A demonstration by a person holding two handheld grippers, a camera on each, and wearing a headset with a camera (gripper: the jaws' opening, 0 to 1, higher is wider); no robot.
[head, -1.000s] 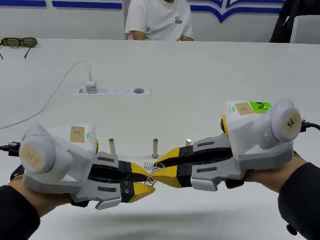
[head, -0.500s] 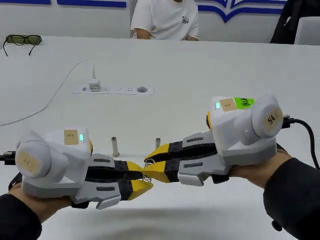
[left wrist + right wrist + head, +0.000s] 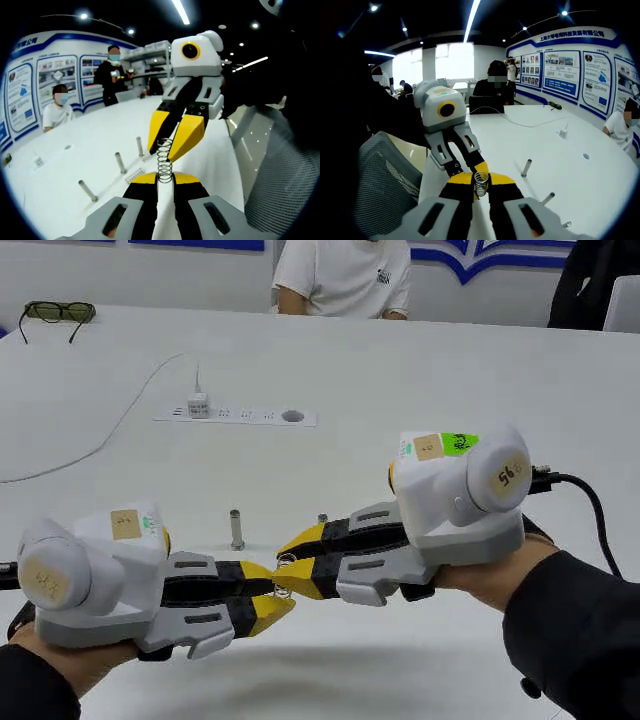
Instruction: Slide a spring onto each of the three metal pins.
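A small steel spring [image 3: 285,562] [image 3: 164,159] [image 3: 480,182] is held above the white table [image 3: 420,390], between the tips of both grippers. My left gripper [image 3: 270,596] [image 3: 161,178] is shut on its lower end. My right gripper [image 3: 289,565] [image 3: 480,179] meets it tip to tip and is shut on the other end. In the left gripper view, three upright metal pins [image 3: 120,162] stand bare in a row on the table, with a second spring [image 3: 134,174] lying beside them. Two pins [image 3: 236,528] [image 3: 322,519] show just behind the grippers in the head view.
A white power strip [image 3: 240,416] with a plugged charger and cable lies mid-table. Dark glasses [image 3: 58,311] rest at the far left. A person in a white shirt [image 3: 345,275] sits at the far side. A mesh chair back [image 3: 385,175] stands near the table edge.
Both grippers have stayed tip to tip on the spring. The right gripper has shifted left and slightly up, and now covers the rightmost pin. The head camera has also moved.
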